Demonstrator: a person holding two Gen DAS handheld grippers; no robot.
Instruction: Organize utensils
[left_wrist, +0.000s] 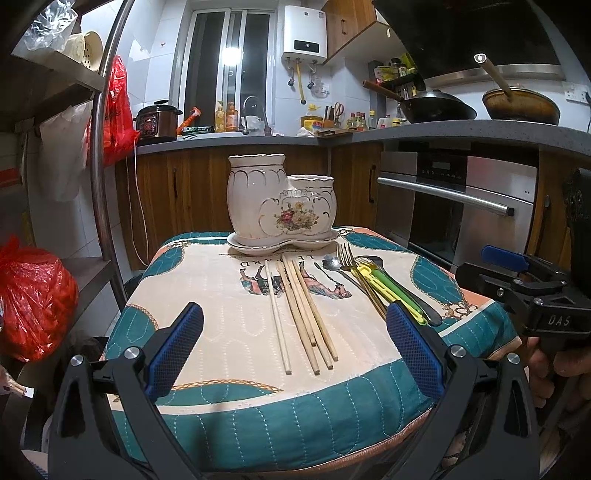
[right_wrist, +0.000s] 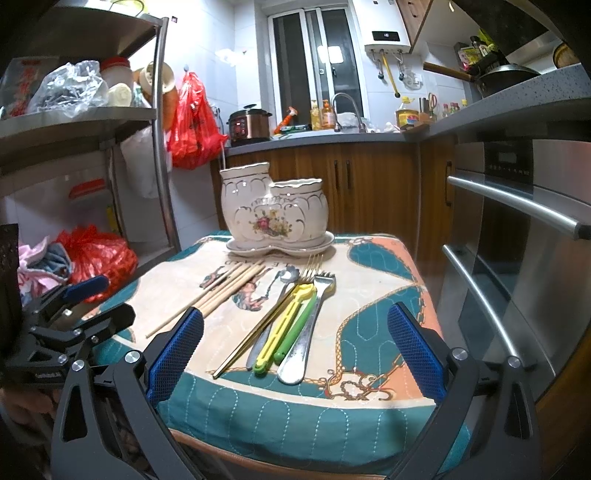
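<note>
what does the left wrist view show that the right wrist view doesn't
Only the left wrist view shows the brown pan with a wooden handle on the counter, and the right tool at its right edge.

Only the right wrist view shows the steel shelf's contents, jars and a crumpled bag, and the left tool at its left edge.

Both show the ceramic holder on its tray, the wooden chopsticks, and the forks and spoons lying on the cushion. Both tools are open and empty.

Dim indoor light, window glare, fisheye-warped edges
</note>
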